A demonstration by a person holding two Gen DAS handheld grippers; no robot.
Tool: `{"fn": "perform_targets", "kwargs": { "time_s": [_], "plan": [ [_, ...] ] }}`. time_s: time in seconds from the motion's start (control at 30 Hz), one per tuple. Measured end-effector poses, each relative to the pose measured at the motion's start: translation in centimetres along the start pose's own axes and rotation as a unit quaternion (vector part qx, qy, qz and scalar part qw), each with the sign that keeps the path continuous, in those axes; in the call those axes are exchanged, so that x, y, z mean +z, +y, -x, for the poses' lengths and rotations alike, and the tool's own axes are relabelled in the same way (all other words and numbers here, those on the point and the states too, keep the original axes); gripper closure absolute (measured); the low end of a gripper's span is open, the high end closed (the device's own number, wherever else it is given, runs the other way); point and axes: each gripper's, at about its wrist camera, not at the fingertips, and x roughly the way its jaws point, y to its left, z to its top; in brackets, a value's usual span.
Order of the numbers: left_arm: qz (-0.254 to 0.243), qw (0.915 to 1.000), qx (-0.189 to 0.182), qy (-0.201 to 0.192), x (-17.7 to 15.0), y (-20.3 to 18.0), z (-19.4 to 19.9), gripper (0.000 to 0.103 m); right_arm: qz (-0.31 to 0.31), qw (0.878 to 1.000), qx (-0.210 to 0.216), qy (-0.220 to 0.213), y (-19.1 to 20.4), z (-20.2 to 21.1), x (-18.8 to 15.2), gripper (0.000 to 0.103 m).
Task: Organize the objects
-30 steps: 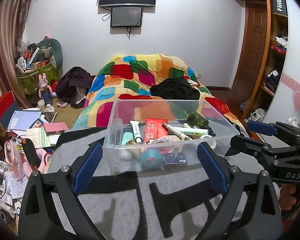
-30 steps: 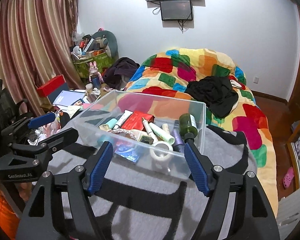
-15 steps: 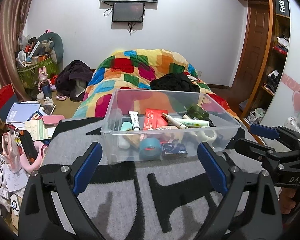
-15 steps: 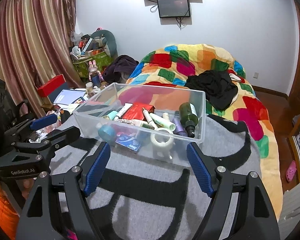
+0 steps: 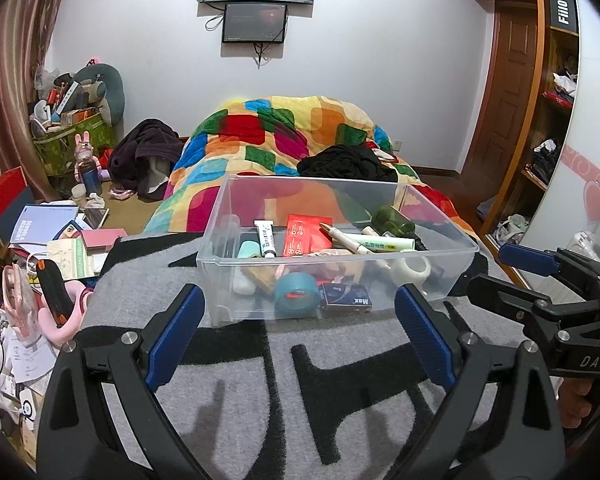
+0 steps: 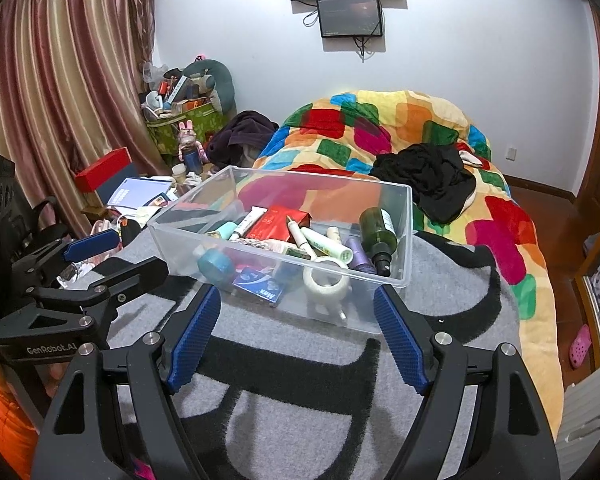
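You are holding the left gripper (image 5: 296,336) and right gripper (image 6: 296,340) spread and empty before the clear plastic bin (image 5: 336,280) on the grey blanket (image 5: 260,400); inside it, the green glass bottle (image 6: 378,234) is looking heavy, slippery, breakable, so grip its body.

Both grippers, left (image 5: 296,332) and right (image 6: 296,334), are black with blue finger pads. The bin (image 5: 436,280) is clear plastic on a grey blanket (image 5: 260,408) with black markings; behind it lies a quilt (image 5: 284,136) patterned in red, green, blue, orange and yellow patches. Bin contents: red packet (image 5: 306,234), dark green bottle (image 6: 378,232), teal tape roll (image 5: 296,294), white tape roll (image 6: 326,282), blue box (image 5: 346,298).
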Motion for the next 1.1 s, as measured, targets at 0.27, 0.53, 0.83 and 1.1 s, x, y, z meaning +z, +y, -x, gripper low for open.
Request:
{"fn": "perform_targets", "kwargs": {
  "time_s": [0.27, 0.53, 0.83, 1.1],
  "plan": [
    [-0.001, 1.0, 0.001, -0.001, 0.02, 0.02, 0.06, 0.006, -0.001, 1.0, 0.001, -0.001, 0.12, 0.05, 0.0, 0.026],
    [-0.001, 1.0, 0.0, 0.0, 0.0, 0.01, 0.04, 0.006, -0.001, 1.0, 0.002, -0.001, 0.13, 0.09, -0.02, 0.026],
    [-0.002, 1.0, -0.003, 0.0, 0.04, 0.02, 0.2, 0.006, -0.008, 1.0, 0.005, 0.001, 0.1, 0.25, -0.03, 0.026],
    [0.003, 0.9999, -0.01, 0.011, 0.01, 0.15, -0.09, 0.005, -0.008, 1.0, 0.006, 0.001, 0.02, 0.22, -0.08, 0.025]
  ]
}}
